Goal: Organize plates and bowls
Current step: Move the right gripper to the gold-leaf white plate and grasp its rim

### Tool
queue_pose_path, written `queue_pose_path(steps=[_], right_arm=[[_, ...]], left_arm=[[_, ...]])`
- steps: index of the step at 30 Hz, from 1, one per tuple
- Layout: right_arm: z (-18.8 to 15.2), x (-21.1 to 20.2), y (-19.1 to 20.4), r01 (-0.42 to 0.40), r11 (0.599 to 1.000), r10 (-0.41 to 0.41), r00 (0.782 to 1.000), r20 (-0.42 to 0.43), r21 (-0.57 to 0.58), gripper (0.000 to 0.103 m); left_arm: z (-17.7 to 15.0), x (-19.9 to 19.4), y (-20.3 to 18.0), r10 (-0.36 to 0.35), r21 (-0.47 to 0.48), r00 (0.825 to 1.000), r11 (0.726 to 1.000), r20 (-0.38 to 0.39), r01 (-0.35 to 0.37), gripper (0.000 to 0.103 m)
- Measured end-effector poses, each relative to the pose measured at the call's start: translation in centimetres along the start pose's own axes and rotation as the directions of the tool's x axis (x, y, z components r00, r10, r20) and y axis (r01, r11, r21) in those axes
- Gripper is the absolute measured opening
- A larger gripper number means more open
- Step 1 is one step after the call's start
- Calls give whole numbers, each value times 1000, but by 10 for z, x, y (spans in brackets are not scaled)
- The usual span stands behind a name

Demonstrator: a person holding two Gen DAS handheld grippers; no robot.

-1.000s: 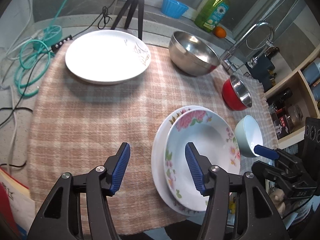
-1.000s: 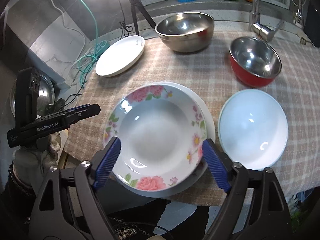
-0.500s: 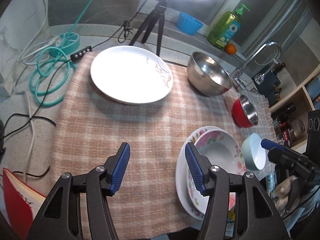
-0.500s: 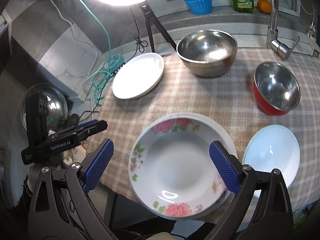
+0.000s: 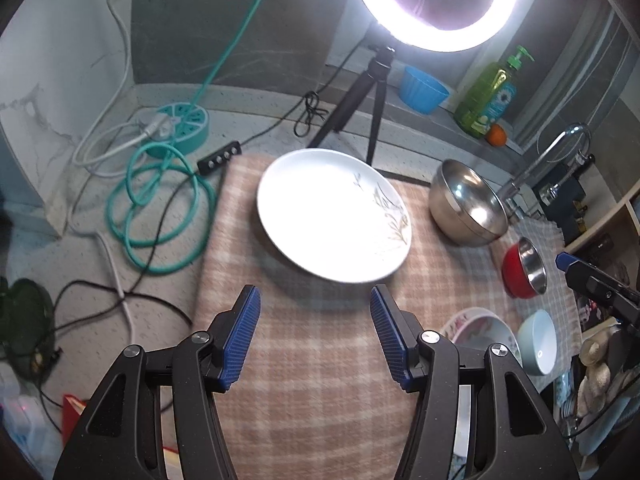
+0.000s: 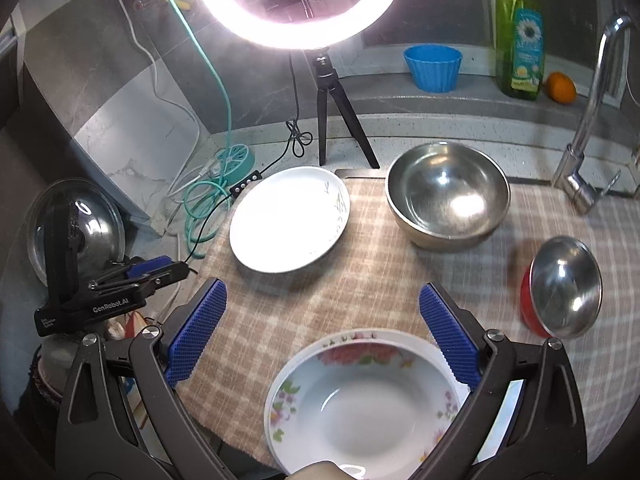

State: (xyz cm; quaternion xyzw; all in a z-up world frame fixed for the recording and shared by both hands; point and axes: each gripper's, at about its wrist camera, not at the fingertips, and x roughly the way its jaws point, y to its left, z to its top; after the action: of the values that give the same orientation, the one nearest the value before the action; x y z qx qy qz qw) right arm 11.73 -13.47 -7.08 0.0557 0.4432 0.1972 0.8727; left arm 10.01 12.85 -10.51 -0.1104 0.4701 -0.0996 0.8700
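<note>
A white plate with a leaf print (image 5: 334,214) lies at the far left of the checked cloth (image 5: 320,360); it also shows in the right wrist view (image 6: 290,218). My left gripper (image 5: 314,334) is open and empty, above the cloth short of that plate. A floral deep plate (image 6: 366,400) sits stacked on a white plate at the near edge. My right gripper (image 6: 322,334) is open and empty, raised above the floral plate. A large steel bowl (image 6: 448,204), a red steel-lined bowl (image 6: 562,286) and a pale blue bowl (image 5: 538,342) stand to the right.
A ring light on a tripod (image 6: 332,100) stands behind the cloth. Teal cable coils (image 5: 160,208) and a power strip lie left. A blue cup (image 6: 434,66), soap bottle (image 6: 520,36), orange (image 6: 562,87) and faucet (image 6: 592,120) are at the back right. A glass lid (image 6: 76,228) lies at far left.
Both grippers have pulled up and back from the floral plate. My left gripper has swung left toward the white leaf-print plate. Both stay open and empty.
</note>
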Motion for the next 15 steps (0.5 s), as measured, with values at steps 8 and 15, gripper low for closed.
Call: queue_pose_path(steps=[8,15], right_arm=[[20,38,5,66,998,-66,997,-32,-8,99],[23,80,-3,26,997,-18,994,-111,66,95]], left_arm=[[29,21,19,5,7,1000,1000,-11,-5,56],[45,57,31,-8,6,998,1000,-69,9,56]])
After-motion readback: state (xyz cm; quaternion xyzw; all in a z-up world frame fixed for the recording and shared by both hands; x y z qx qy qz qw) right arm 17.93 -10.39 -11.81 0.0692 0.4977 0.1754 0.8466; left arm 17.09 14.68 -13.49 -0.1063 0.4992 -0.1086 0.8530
